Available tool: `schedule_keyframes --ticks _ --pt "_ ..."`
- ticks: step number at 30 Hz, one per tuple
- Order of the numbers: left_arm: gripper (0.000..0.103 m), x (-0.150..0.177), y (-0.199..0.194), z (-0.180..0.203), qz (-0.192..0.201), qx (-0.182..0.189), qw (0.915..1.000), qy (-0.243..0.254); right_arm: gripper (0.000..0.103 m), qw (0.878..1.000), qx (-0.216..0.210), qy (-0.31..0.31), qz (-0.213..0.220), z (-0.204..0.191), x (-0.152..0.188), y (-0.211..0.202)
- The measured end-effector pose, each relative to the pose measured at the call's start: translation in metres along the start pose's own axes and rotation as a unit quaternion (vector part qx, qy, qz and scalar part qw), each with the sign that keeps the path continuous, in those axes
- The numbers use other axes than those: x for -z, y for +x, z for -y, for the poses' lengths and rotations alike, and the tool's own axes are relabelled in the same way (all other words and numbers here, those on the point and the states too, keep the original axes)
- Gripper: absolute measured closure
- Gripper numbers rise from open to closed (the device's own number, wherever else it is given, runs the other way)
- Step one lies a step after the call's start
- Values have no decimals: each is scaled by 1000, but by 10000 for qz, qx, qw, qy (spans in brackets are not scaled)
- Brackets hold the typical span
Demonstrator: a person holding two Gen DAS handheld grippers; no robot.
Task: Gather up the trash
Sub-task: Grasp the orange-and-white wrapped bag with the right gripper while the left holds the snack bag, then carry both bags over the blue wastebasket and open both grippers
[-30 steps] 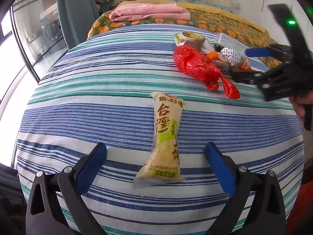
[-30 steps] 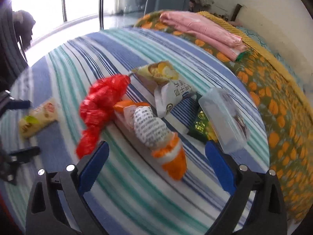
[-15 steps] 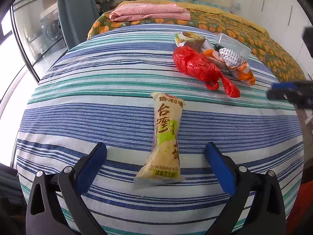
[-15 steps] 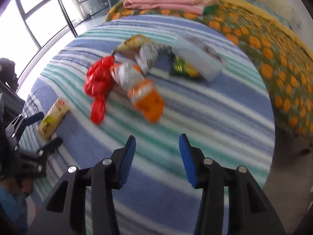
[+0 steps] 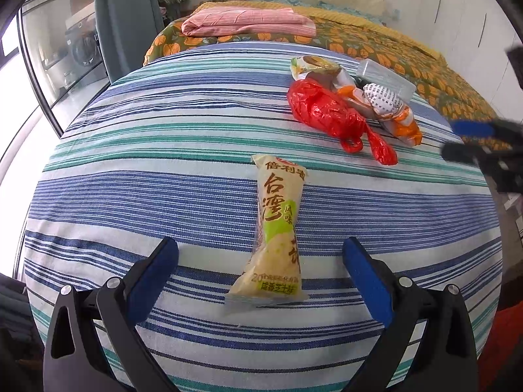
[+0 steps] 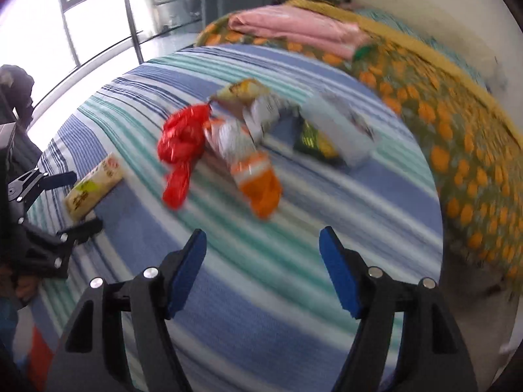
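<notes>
A yellow snack wrapper (image 5: pixel 278 228) lies on the striped bedspread (image 5: pixel 163 163), between the open jaws of my left gripper (image 5: pixel 260 261). Farther right lie a red plastic bag (image 5: pixel 327 111), an orange-and-white wrapper (image 5: pixel 392 111), a tan wrapper (image 5: pixel 313 65) and a clear plastic box (image 5: pixel 385 78). My right gripper (image 6: pixel 263 245) is open and empty, above the bedspread short of the same pile: the red bag (image 6: pixel 183 143), the orange wrapper (image 6: pixel 255 176), the clear box (image 6: pixel 343 130) and a green wrapper (image 6: pixel 313 143). The right wrist view also shows the yellow wrapper (image 6: pixel 94 189) and my left gripper (image 6: pixel 67 201).
A folded pink blanket (image 5: pixel 245 24) lies on an orange-flowered cover (image 5: pixel 408 55) at the far end of the bed. A glass door (image 5: pixel 49 58) and a grey curtain (image 5: pixel 127 16) stand to the left. The bed's edge drops off to the right.
My right gripper drew back from the trash pile, narrowed its jaws, then opened them wider again. My left gripper and the yellow wrapper have not moved.
</notes>
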State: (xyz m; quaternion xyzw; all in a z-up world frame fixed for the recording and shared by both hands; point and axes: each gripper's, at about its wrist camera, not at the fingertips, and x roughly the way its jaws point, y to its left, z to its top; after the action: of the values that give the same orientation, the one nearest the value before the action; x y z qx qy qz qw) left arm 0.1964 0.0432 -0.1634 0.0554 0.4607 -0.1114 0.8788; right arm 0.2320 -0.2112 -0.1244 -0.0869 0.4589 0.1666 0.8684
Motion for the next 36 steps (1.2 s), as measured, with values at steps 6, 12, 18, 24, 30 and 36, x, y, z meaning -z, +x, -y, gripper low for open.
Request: schedule_keyframes --ticks 6,12,18,24,30,36 --pt "5 0 -5 -11 -7 367 9993 20 33 9982 -30 -597 -45 -19 -46 42" --pt "20 -2 -7 -12 -66 398 9991 124 65 9995 -64 -179 -260 -9 -54 58" --pt "78 -8 -7 -2 -23 379 9992 128 66 9970 -522 537 -182 8 -22 15" --pt "86 3 -23 14 99 659 9978 5 66 9843 -1022 1440 -47 35 37 -31" --pt "86 16 -47 52 181 1053 9943 -8 66 9561 -1430 2539 320 80 107 -77" --pt "86 14 -65 126 200 1701 9849 272 66 9463 -785 3090 539 143 172 -106"
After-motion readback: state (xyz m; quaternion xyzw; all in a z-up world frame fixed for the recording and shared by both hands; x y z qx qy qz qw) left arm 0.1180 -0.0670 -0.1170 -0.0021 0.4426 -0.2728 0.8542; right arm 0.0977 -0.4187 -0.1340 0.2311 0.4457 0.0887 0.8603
